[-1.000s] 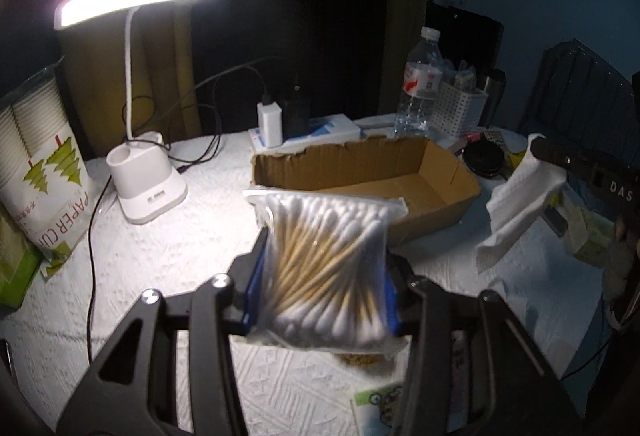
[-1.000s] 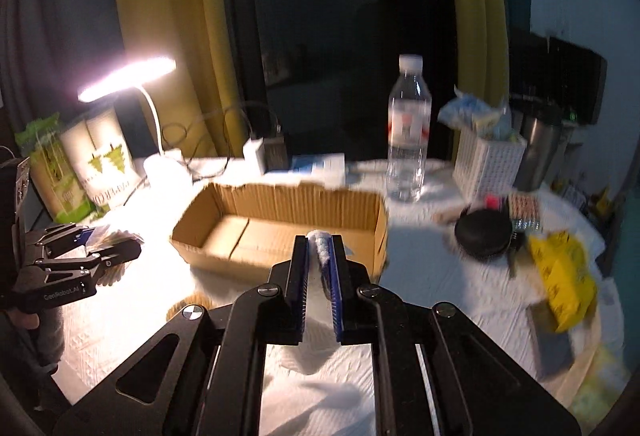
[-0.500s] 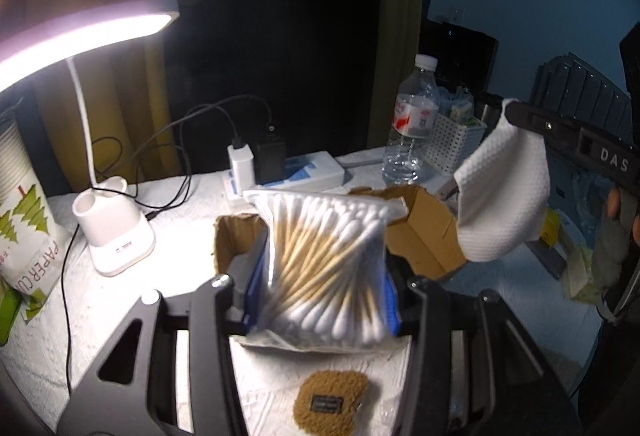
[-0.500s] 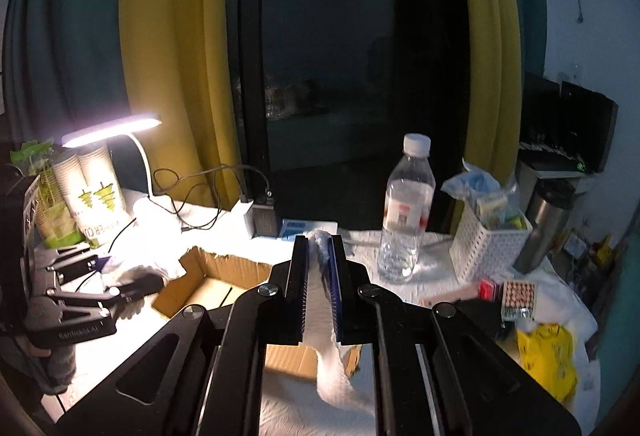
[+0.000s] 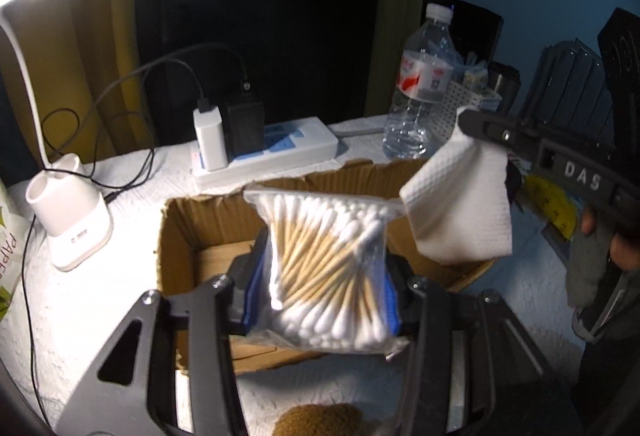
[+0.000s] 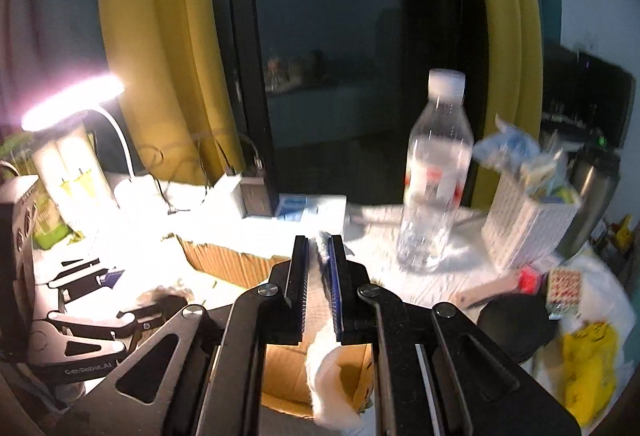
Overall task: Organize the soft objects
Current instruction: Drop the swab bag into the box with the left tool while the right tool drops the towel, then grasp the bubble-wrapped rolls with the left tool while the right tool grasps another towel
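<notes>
My left gripper (image 5: 324, 268) is shut on a clear bag of cotton swabs (image 5: 328, 268) and holds it upright above the open cardboard box (image 5: 180, 232). My right gripper (image 6: 319, 248) is shut on a white paper towel (image 6: 330, 384) that hangs down over the box (image 6: 280, 368). In the left wrist view the right gripper (image 5: 468, 119) holds the towel (image 5: 460, 207) over the box's right end. In the right wrist view the left gripper (image 6: 100, 276) is at the left, washed out by lamp glare.
A lit desk lamp (image 5: 68, 224) stands left of the box. A power strip with chargers (image 5: 264, 151) and a water bottle (image 5: 420, 91) stand behind it. A white basket (image 6: 528, 220), a black round case (image 6: 516, 324) and a yellow bag (image 6: 588, 364) lie right. A brown pad (image 5: 320, 420) lies near.
Both grippers have moved in over the box. The bag of swabs now hangs above the box's inside, and the towel has come closer to its right end.
</notes>
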{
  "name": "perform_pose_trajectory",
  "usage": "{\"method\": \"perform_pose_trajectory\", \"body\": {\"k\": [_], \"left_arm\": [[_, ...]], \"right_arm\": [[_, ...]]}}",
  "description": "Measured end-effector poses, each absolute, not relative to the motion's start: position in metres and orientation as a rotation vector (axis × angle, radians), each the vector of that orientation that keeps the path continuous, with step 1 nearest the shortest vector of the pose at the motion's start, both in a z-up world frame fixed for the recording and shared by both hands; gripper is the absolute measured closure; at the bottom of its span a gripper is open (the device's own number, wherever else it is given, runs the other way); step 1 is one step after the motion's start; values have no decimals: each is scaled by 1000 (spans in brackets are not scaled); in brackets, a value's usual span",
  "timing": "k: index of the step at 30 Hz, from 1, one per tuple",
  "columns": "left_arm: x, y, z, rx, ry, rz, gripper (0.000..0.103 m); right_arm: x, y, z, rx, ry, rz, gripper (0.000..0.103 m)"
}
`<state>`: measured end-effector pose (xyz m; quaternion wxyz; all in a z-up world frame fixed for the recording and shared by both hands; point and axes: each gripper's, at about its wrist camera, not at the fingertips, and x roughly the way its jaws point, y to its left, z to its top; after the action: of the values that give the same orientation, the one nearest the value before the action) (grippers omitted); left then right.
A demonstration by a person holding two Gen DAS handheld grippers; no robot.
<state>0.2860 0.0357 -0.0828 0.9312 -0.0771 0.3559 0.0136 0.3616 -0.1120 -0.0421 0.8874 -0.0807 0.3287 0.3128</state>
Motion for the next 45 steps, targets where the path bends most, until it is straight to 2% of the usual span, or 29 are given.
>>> {"method": "perform_pose_trajectory", "body": {"k": [6, 8, 10, 12, 13, 14, 16, 32, 45], "left_arm": [[293, 38, -95, -183, 772, 29, 55], [293, 39, -96, -189, 775, 31, 51], [291, 40, -93, -199, 768, 31, 48], [288, 40, -90, -198, 759, 38, 44], [286, 41, -88, -198, 752, 41, 35], [283, 41, -85, -200, 741, 43, 29], [278, 42, -79, -204, 723, 40, 28], [213, 34, -52, -195, 651, 26, 27], [159, 10, -58, -177, 654, -6, 27]], "right_arm": [[367, -110, -76, -182, 787, 641, 92], [366, -109, -83, -186, 811, 636, 90], [365, -110, -85, -186, 826, 634, 81], [363, -112, -84, -181, 829, 633, 57], [362, -113, -82, -176, 828, 633, 55], [360, -114, -81, -174, 826, 631, 55], [356, -116, -75, -178, 817, 619, 55], [293, -133, -45, -209, 776, 570, 53], [223, -147, -44, -203, 775, 579, 47]]}}
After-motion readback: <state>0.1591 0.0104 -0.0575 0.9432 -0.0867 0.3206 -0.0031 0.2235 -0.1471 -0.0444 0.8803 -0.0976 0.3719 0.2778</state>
